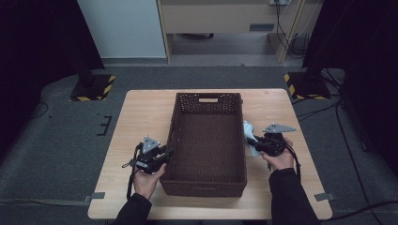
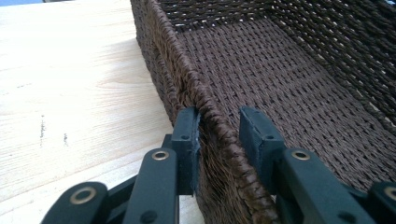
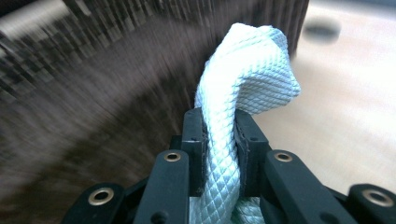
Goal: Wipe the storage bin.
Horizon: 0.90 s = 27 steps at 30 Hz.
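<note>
Item: wicker basket (image 1: 206, 140). Your left gripper (image 2: 219, 135) straddles its rim (outer pad touching, inner apart); right gripper (image 3: 219, 140) clamps white cloth (image 3: 247, 70). Steady rim, then lift cloth inside.

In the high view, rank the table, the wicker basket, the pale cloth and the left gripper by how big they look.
1. table
2. wicker basket
3. left gripper, jaws astride the basket's left wall
4. pale cloth, partly hidden by the right gripper that pinches it, so its full size is unsure.
</note>
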Each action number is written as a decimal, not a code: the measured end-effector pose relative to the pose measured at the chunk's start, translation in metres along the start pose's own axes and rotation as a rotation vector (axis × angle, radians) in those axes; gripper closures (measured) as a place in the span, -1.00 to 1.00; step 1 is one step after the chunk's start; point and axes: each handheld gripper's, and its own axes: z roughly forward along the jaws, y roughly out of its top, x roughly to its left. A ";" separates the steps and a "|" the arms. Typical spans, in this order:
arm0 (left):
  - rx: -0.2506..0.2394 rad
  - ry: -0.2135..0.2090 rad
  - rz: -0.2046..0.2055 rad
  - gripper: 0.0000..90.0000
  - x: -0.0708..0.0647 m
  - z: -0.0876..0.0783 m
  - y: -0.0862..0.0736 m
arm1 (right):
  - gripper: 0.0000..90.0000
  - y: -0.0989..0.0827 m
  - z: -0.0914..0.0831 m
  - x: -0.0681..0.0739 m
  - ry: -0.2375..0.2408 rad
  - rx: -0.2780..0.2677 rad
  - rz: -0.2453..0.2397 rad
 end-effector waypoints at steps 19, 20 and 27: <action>-0.027 0.020 0.005 0.48 0.001 0.008 0.004 | 0.72 -0.025 0.030 0.003 -0.008 0.172 -0.020; -0.029 0.022 0.004 0.46 0.001 0.008 0.004 | 0.72 -0.030 0.035 0.003 -0.006 0.198 -0.019; -0.064 -0.002 -0.014 0.03 0.008 0.000 0.006 | 0.72 -0.035 0.038 0.000 -0.013 0.224 0.017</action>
